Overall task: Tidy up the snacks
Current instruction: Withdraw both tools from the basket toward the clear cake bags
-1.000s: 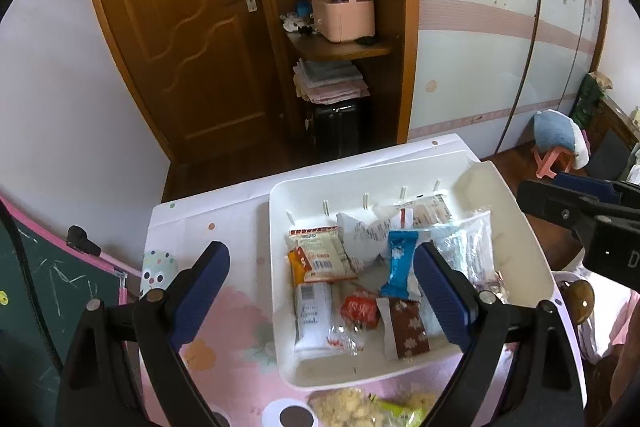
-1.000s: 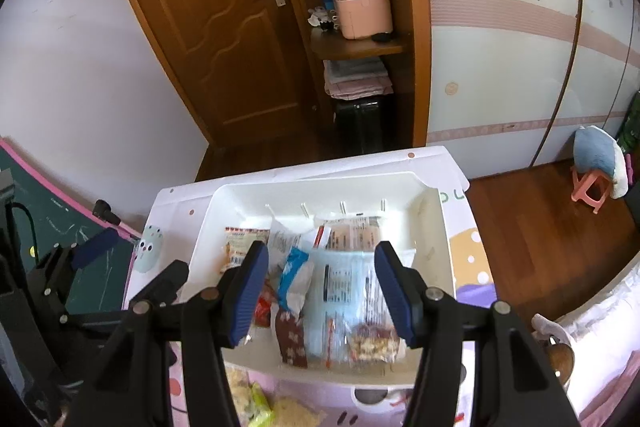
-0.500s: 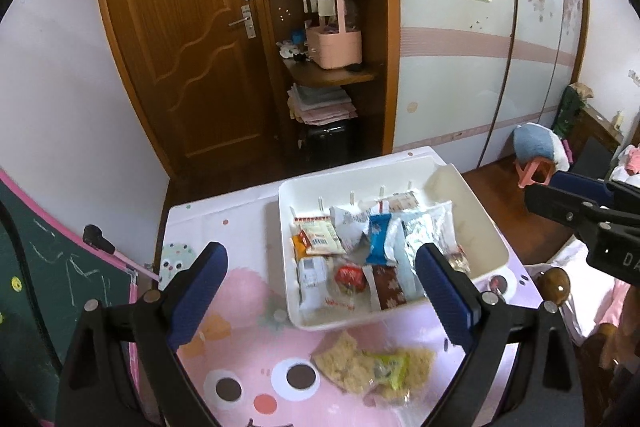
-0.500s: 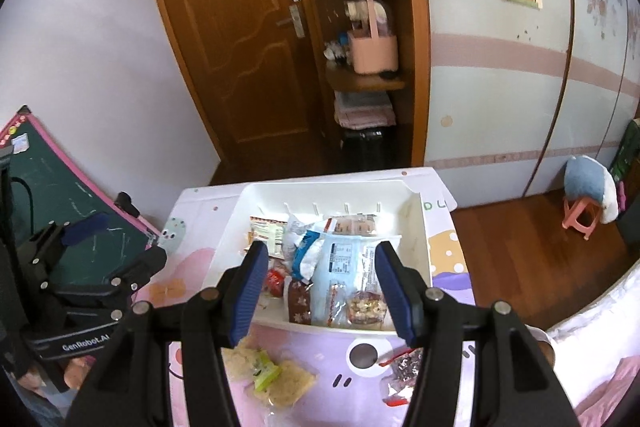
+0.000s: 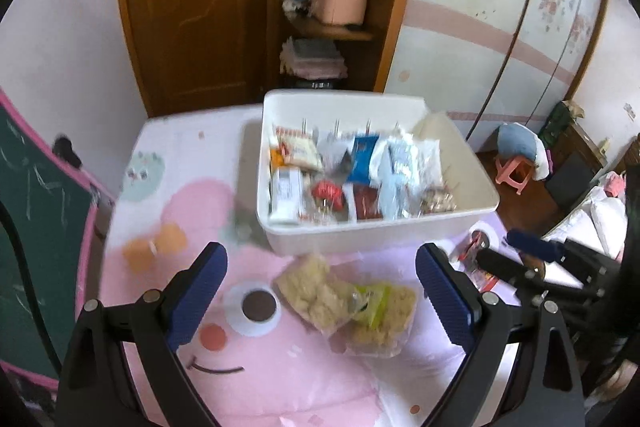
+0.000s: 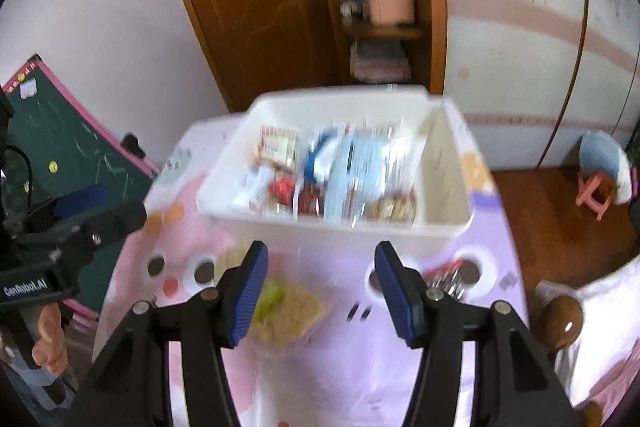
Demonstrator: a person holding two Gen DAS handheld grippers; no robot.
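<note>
Pulling back from white bin (image 5: 384, 235): left gripper (image 5: 320, 291), right gripper (image 6: 318, 277) both spread, empty; cracker packet (image 5: 348, 303) now visible.

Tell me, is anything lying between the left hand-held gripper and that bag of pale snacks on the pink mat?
Nothing visible. The left hand-held gripper is open and empty, with the snack bag lying on bare mat between and just beyond its fingers. The white bin sits farther back.

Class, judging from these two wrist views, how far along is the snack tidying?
Done: many packets already sit in the white bin. In hand: nothing; left gripper and right gripper are empty, jaws apart. Left: the crumbly snack bag and a red wrapper on the table.
</note>
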